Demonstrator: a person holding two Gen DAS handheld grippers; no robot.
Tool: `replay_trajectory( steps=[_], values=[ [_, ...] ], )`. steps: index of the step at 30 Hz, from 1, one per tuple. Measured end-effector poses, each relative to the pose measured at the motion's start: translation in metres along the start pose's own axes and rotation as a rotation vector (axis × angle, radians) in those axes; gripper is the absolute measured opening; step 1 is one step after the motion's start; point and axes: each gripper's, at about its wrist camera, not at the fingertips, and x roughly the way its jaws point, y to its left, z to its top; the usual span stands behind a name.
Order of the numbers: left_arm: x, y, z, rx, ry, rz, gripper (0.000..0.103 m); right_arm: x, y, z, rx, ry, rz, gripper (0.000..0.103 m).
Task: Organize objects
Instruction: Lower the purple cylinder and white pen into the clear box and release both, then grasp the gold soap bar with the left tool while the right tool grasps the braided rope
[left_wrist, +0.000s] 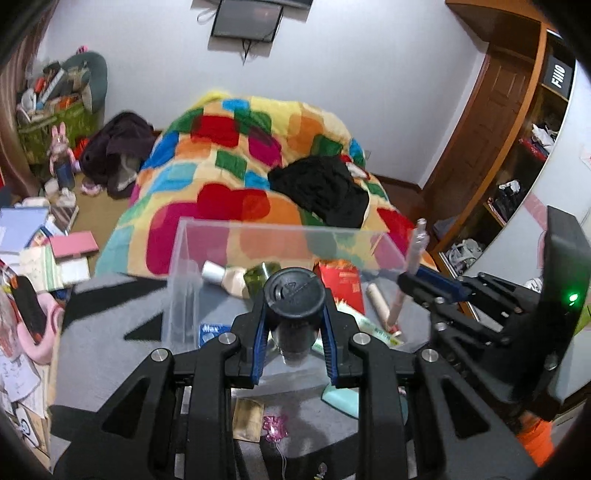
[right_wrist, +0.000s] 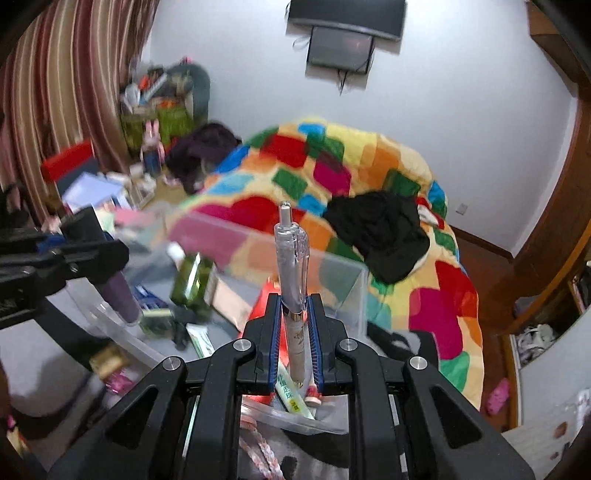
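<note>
left gripper (left_wrist: 294, 325) is clenching a black-capped bottle (left_wrist: 294, 295) upright, cap up | right gripper (right_wrist: 294, 325) is pinching a pen (right_wrist: 291, 273) upright, so both are dropping in cleanly | clear box (left_wrist: 258, 236) is waiting ahead at the grey table's (left_wrist: 110, 350) far edge | green bottle (right_wrist: 192, 280), red packet (left_wrist: 341, 284) and tubes are crowding its floor.

Up on the wooden wardrobe shelf (left_wrist: 532, 122) sits a black box (left_wrist: 558, 76) with white letters that read "FIIIO", turned on their side. Down in the clear plastic bin (left_wrist: 207, 236) a small blue packet (left_wrist: 211, 329) shows "Max" in pale script. The green-and-white tube (right_wrist: 290, 393) beneath the right-hand tool carries green printed characters too small and blurred for me to make out.
</note>
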Motion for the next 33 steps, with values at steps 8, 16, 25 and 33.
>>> replay_trajectory(
  steps=[8, 16, 25, 33],
  values=[
    [0.006, 0.011, -0.013, -0.025, 0.044, 0.030, 0.041, 0.018, 0.017, -0.003, -0.005, 0.079, 0.128, 0.025],
    [-0.023, 0.002, -0.016, 0.045, -0.027, 0.094, 0.056, -0.007, 0.010, -0.010, 0.023, 0.046, 0.170, 0.041],
    [-0.029, -0.004, -0.042, 0.122, 0.012, 0.163, 0.061, -0.039, 0.002, -0.029, 0.055, 0.017, 0.215, 0.047],
    [-0.020, 0.015, -0.075, 0.118, 0.105, 0.195, 0.061, -0.039, -0.014, -0.061, 0.112, 0.068, 0.207, 0.047]
  ],
)
